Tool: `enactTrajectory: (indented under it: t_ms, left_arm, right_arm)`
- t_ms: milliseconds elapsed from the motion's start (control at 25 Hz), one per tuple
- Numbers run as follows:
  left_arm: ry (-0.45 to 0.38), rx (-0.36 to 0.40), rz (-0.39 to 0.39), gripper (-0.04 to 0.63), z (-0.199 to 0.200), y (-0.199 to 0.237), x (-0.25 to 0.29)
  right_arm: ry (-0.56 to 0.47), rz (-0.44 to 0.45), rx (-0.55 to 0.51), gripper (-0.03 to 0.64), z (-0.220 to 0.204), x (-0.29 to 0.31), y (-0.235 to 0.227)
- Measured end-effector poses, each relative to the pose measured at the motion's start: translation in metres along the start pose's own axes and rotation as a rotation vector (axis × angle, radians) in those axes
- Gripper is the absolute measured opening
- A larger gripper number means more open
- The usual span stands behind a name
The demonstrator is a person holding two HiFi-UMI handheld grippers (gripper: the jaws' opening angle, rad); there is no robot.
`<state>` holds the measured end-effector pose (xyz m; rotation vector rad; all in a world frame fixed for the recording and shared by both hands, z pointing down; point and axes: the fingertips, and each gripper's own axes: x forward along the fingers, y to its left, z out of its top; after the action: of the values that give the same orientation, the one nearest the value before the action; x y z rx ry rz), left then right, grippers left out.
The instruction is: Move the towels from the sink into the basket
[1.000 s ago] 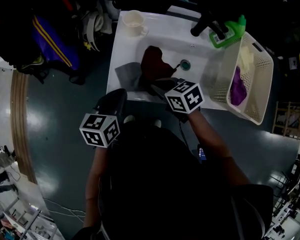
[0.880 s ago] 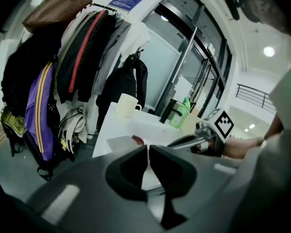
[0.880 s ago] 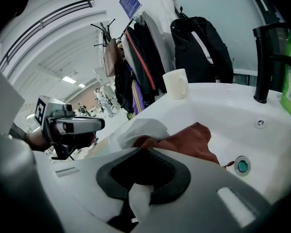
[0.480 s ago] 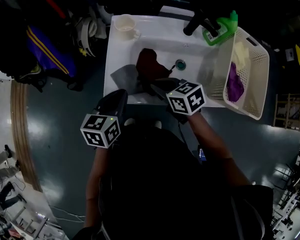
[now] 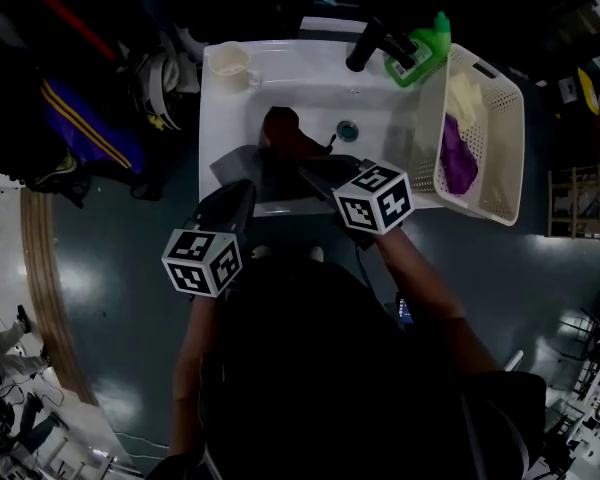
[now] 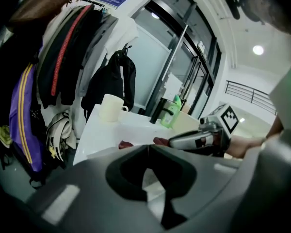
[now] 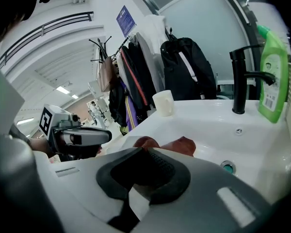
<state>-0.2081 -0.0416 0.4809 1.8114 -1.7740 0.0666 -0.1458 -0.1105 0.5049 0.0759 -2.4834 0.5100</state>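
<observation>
Two towels in, two to go
Purple towel [image 5: 458,158] and cream towel [image 5: 462,96] lie in the basket [image 5: 500,148]. The grey towel [image 5: 235,160] and red towel [image 5: 280,128] are in the sink [image 5: 310,78]. My right gripper [image 7: 144,149] pinches the red one; my left gripper [image 6: 148,147] is closed and empty.

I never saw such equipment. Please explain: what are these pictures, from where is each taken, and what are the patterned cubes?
A person holds a tool with a claw in each hand; the cubes are part of those tools. One picture comes from a head camera looking down; the other two from cameras on the tools. The sink holds a red-brown towel and a grey towel; a cup, a black tap and a green bottle stand on its edge. The basket beside it holds a purple towel and a pale towel. The left claw is shut, empty. The right claw seems shut on the red-brown towel.
</observation>
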Motion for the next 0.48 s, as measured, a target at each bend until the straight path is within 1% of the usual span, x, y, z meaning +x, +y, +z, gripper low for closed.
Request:
enactTrajectory:
  t_ms: [480]
  left_arm:
    - [0.003, 0.062, -0.075, 0.011, 0.017, -0.023, 0.022]
  right_arm:
    - [-0.059, -0.054, -0.021, 0.023, 0.021, -0.024, -0.011]
